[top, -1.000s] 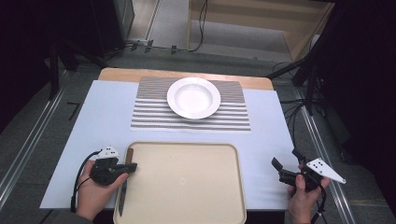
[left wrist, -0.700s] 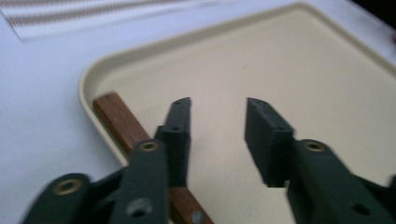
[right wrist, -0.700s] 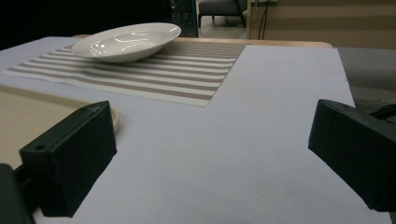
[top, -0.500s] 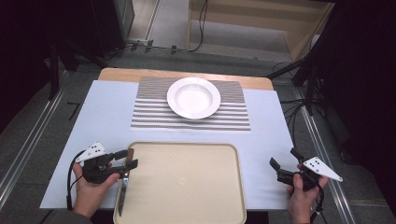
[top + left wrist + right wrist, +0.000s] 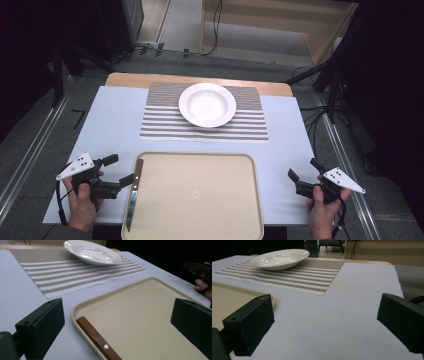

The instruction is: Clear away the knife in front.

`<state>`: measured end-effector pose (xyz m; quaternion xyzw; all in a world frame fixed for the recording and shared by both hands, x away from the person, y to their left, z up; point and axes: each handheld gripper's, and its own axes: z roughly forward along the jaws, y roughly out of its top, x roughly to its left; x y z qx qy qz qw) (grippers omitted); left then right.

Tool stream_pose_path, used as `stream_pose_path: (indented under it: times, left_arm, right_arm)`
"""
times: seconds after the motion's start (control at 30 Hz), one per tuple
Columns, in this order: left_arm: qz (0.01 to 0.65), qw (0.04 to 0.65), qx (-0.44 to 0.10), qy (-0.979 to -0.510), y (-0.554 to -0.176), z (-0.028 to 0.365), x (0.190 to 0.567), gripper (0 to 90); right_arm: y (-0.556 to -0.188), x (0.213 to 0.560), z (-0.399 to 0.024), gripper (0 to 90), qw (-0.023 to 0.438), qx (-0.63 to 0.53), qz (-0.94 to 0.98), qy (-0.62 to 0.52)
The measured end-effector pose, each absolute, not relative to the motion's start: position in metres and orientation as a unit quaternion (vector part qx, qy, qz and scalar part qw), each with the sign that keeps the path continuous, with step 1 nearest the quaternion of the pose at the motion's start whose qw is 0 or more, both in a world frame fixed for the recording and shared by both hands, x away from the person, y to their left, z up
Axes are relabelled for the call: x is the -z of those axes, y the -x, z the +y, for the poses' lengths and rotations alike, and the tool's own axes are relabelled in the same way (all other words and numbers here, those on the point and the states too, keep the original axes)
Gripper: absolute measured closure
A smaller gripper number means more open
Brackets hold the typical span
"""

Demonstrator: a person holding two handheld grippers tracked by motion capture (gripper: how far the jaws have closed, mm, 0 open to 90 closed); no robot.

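Covering most of the scene, a pale blue table (image 5: 112,130) spreads under everything else. Next in size, a beige tray (image 5: 195,195) sits at 6 o'clock on the table, near the person's edge, with its rim showing in the left gripper view (image 5: 82,305). A striped placemat (image 5: 160,125) lies at 12 o'clock from the tray, well toward the far edge. On that mat rests a white plate (image 5: 207,104), shallow and bare. A knife (image 5: 133,192) with a brown wooden handle lies along the tray's 9 o'clock side, handle pointing to 12 o'clock and blade toward the person; the handle shows in the left gripper view (image 5: 96,337).

At 9 o'clock from the tray, the left gripper (image 5: 118,171) is held in the left hand (image 5: 82,205), its jaws spread wide on either side of the knife handle, gripping nothing. At 3 o'clock from the tray, the right gripper (image 5: 305,169) sits in the right hand (image 5: 322,215) above bare table, jaws also wide apart and empty.
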<state>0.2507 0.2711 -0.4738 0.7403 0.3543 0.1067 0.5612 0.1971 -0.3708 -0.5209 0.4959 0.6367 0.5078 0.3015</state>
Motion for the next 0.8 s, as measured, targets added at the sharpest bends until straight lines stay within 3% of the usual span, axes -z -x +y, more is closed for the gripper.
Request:
stream_pose_path:
  times: [0.8]
  left_arm:
    - [0.412, 0.565, -0.157, -0.697, -0.255, 0.337, 0.473, 0.0]
  right_arm:
    - [-0.198, 0.521, -0.37, 0.0, 0.304, -0.502, 0.639, -0.497]
